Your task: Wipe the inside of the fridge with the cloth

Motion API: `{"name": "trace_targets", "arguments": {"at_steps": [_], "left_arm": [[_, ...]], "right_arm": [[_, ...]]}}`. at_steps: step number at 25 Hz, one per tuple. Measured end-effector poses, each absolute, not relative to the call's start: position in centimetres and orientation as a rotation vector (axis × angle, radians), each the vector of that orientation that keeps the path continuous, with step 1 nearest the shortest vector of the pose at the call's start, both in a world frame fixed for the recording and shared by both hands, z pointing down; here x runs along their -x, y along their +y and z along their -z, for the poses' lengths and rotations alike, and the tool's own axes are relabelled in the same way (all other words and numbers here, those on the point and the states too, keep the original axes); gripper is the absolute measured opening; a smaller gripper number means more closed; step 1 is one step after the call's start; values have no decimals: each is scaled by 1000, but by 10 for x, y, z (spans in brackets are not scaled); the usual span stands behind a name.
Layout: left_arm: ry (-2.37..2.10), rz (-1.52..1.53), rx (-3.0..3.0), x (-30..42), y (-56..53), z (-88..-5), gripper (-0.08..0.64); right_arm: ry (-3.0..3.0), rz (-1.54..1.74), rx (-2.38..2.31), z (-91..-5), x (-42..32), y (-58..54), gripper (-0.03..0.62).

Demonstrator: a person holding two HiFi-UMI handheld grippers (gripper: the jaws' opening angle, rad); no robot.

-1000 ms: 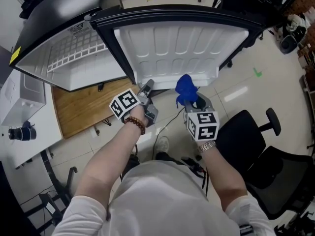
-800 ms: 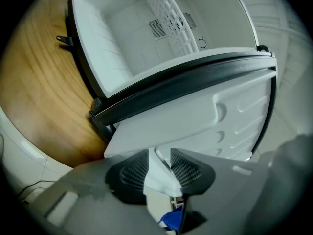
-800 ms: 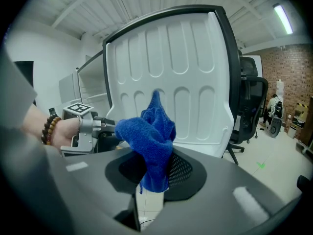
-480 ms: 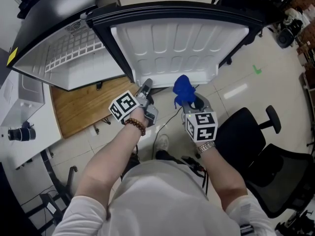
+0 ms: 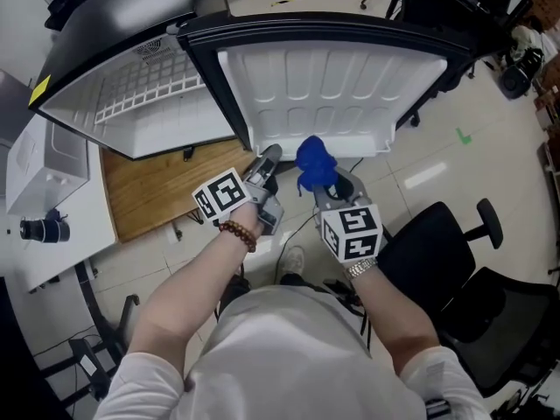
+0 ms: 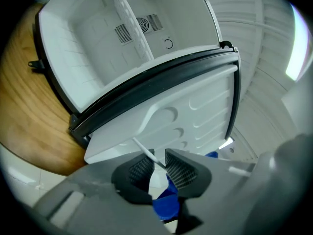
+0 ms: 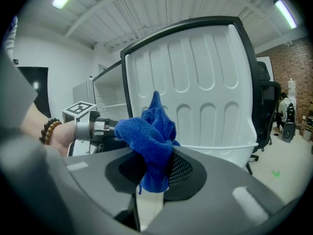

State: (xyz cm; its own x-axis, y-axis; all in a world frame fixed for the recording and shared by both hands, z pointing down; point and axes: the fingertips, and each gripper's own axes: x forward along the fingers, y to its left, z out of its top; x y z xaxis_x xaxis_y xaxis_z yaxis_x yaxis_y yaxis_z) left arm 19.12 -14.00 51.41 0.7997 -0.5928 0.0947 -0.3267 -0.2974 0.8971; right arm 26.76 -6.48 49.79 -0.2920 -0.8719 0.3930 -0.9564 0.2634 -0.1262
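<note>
Pale tiled floor, with the open fridge [image 5: 131,112] on a wooden board [image 5: 157,191] and its white-lined door [image 5: 332,86] swung wide. At the door's lower edge the right gripper [image 7: 154,173] pinches the blue cloth [image 7: 149,138], which bunches up above its jaws, just short of the door's liner. The left gripper [image 6: 157,168], beside it at the door's lower corner, has just been closing; its jaws sit narrow on a thin white rail [image 6: 144,151].

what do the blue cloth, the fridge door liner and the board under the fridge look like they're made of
The blue cloth: likely terry or microfibre, with a fuzzy matte nap.
The fridge door liner: white moulded plastic, smooth with a slight sheen, arches pressed in.
The board under the fridge: wood or veneer, brown with visible grain; cannot tell which.
</note>
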Motion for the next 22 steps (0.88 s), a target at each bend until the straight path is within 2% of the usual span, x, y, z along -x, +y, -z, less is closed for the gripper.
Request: {"name": "trace_targets", "arguments": {"at_steps": [12, 22], "left_arm": [[-657, 368, -1842, -183, -150, -501, 60], [-666, 355, -1848, -182, -148, -502, 58]], "right_arm": [[-2370, -456, -1624, -476, -207, -116, 86], [-2306, -472, -1681, -480, -226, -113, 86]]}}
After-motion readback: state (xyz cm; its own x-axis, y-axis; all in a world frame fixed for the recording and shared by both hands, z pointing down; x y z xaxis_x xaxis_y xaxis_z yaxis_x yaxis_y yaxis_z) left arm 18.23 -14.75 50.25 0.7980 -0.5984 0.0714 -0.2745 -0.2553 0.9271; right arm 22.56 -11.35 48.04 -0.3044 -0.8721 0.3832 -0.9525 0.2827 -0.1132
